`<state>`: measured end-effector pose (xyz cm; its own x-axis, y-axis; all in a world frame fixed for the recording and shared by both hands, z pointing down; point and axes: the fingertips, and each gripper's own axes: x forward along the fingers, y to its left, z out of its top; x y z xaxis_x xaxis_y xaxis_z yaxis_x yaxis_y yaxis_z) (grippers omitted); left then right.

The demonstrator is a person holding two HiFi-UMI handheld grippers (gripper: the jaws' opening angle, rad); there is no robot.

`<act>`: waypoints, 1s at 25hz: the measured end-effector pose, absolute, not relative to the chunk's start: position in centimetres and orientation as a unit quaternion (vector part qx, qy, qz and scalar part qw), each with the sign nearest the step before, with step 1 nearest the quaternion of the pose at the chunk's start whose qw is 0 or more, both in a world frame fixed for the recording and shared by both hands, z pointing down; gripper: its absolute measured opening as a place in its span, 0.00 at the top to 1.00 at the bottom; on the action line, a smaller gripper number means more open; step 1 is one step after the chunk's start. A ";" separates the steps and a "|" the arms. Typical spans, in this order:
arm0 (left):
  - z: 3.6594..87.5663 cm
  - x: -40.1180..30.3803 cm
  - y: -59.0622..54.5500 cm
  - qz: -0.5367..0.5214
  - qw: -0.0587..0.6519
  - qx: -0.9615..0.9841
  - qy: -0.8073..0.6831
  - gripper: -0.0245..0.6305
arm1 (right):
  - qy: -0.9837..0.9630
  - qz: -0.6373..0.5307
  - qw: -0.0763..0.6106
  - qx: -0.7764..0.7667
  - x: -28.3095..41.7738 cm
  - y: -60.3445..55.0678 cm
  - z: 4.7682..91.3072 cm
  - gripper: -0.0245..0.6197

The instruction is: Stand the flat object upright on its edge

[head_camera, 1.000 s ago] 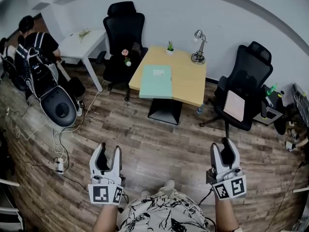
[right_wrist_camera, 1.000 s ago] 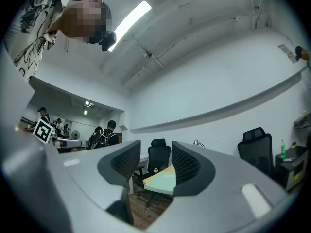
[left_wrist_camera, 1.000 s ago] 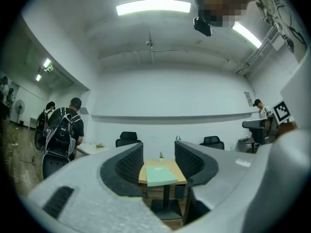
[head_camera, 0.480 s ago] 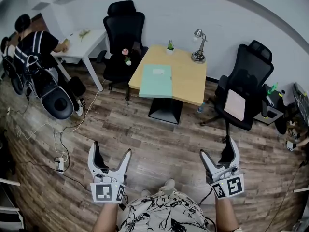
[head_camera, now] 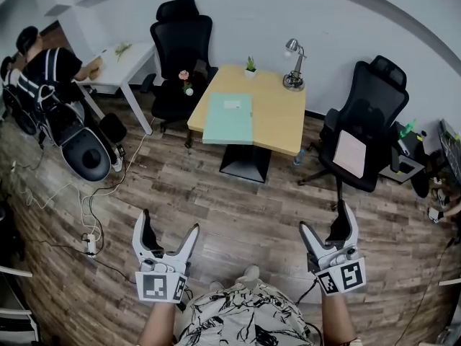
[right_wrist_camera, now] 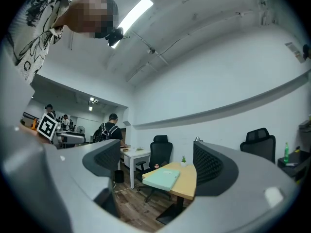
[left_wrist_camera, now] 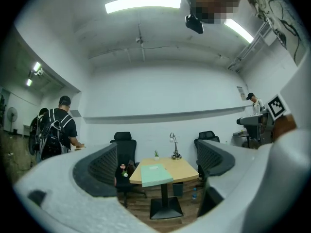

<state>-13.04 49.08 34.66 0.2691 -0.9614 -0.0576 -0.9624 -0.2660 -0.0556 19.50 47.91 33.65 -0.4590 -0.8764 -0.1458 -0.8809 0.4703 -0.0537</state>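
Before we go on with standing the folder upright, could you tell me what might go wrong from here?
The green folder overhangs the near edge of the table, so a nudge may tip it onto the floor. The lamp and small plant stand behind it; an upended folder falling back could hit them.

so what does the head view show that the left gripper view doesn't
Only the head view: the pink sheet on the seat of the right black office chair, the white power strip and cables on the floor, and the wearer's black-and-white patterned shirt. Only the left gripper view: the long ceiling strip light. Both: the mint-green flat folder lying flat on the yellow wooden table, and the silver desk lamp.
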 end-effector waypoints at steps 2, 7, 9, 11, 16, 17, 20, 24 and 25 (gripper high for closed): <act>34.7 -12.3 48.7 0.013 0.035 -0.795 0.605 0.20 | 0.854 0.016 0.078 -0.513 20.3 47.6 33.6 0.24; 34.6 -10.5 48.0 0.019 0.038 -0.790 0.611 0.20 | 0.856 0.019 0.080 -0.510 22.5 46.7 33.6 0.24; 34.6 -9.9 47.9 0.028 0.030 -0.789 0.614 0.20 | 0.860 0.016 0.082 -0.503 23.0 46.5 33.7 0.24; 34.6 -9.5 47.7 0.041 0.022 -0.786 0.616 0.21 | 0.864 0.012 0.087 -0.496 23.4 46.1 33.8 0.24; 34.7 -9.6 47.1 0.040 0.021 -0.783 0.621 0.20 | 0.868 0.009 0.089 -0.488 23.1 44.7 33.9 0.24; 34.8 -9.8 47.0 0.040 0.021 -0.782 0.621 0.20 | 0.868 0.008 0.087 -0.489 23.0 44.5 34.0 0.24; 34.6 -10.1 46.5 0.045 0.029 -0.785 0.617 0.21 | 0.867 0.006 0.081 -0.491 22.5 43.6 34.4 0.24; 34.7 -10.8 44.9 0.057 0.025 -0.787 0.613 0.21 | 0.868 -0.003 0.079 -0.490 21.7 41.8 34.8 0.24; 34.7 -11.1 44.4 0.056 0.023 -0.788 0.613 0.21 | 0.869 -0.006 0.078 -0.489 21.3 41.3 34.8 0.24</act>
